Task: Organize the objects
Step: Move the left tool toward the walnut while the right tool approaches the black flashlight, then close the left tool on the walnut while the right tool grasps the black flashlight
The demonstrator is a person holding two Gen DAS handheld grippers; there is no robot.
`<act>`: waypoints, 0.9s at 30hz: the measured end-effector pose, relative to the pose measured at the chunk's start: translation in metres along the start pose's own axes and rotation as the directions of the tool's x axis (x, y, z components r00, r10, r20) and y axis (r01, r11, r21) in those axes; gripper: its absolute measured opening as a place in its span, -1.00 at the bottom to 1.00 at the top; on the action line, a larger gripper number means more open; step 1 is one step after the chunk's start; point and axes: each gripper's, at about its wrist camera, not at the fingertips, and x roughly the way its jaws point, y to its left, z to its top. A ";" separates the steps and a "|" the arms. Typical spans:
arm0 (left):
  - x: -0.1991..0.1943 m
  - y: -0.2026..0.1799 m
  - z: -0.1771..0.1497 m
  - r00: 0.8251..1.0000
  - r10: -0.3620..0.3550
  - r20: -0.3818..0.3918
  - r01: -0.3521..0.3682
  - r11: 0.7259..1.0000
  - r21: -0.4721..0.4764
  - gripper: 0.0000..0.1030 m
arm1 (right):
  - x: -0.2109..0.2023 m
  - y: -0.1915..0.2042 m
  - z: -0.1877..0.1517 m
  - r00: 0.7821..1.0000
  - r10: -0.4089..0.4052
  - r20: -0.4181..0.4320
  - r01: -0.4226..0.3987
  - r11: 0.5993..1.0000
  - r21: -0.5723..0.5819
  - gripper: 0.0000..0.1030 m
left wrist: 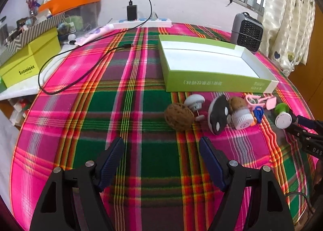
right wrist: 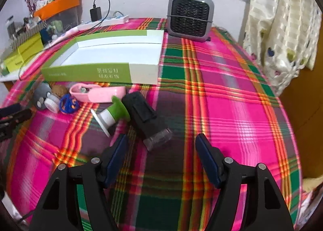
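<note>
Clutter lines the desk (left wrist: pixel 141 109) before a green box (left wrist: pixel 214 83); left hand-held gripper (left wrist: pixel 161 146) and right hand-held gripper (right wrist: pixel 161 142) both gape wide, holding nothing, the right near a black device (right wrist: pixel 145 116).

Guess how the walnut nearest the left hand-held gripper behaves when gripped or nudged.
The walnut looks rounded and lies free on the cloth, so a nudge probably rolls it. Its ridged shell looks hard: likely stiff and grippy. It sits ahead of the open left hand-held gripper; an off-centre pinch might squirt it out.

Pink-green plaid cloth (left wrist: pixel 141 97), green-and-white box (left wrist: pixel 212 81), pink clip (right wrist: pixel 97 93), black tongs.
</note>
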 end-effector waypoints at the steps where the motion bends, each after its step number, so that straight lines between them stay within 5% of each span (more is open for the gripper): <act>1: 0.001 0.001 0.002 1.000 -0.004 -0.004 0.004 1.000 -0.004 0.48 | 0.001 -0.001 0.001 1.000 0.002 -0.002 -0.002 1.000 0.000 0.29; 13: 0.015 0.002 0.018 1.000 0.007 -0.019 -0.007 1.000 0.009 0.48 | 0.011 -0.001 0.014 0.999 0.043 -0.007 -0.043 0.999 -0.031 0.20; 18: 0.018 0.002 0.021 1.000 0.001 -0.020 -0.001 1.000 0.016 0.47 | 0.013 0.002 0.017 0.998 0.064 -0.008 -0.064 0.997 -0.052 0.00; 27: 0.019 -0.001 0.025 1.000 -0.010 -0.014 0.010 0.999 0.032 0.14 | 0.014 0.004 0.020 0.997 0.077 -0.007 -0.077 0.995 -0.062 -0.30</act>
